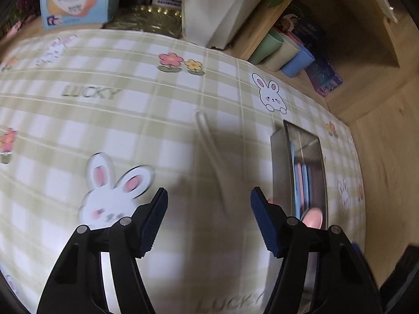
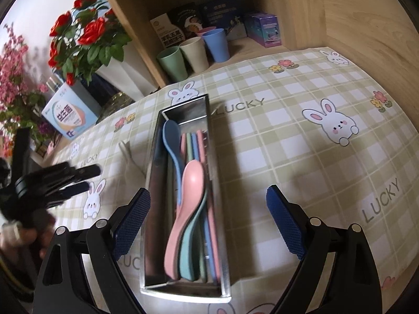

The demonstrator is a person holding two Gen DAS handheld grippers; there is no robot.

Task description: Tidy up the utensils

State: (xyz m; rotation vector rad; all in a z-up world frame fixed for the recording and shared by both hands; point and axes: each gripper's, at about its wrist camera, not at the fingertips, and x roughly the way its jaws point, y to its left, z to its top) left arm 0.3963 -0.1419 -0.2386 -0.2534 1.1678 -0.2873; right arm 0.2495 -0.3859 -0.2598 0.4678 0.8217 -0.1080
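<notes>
The left gripper (image 1: 209,204) stands partly open over the checked tablecloth (image 1: 157,120), nothing between its jaws; a pale spoon (image 1: 209,146) lies blurred at twelve o'clock from it. The metal tray (image 2: 217,196) sits at its three o'clock, half hidden behind one finger. The right gripper (image 2: 208,209) gapes wide and empty above the tray, which holds a pink spoon (image 2: 192,180), a blue spoon (image 2: 171,133) and other utensils too overlapped to count.

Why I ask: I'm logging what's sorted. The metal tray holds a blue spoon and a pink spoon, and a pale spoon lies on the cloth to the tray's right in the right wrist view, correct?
Not quite. The pale spoon lies on the cloth to the left of the metal tray, as the right wrist view shows. The blue spoon and pink spoon are indeed in the tray.
</notes>
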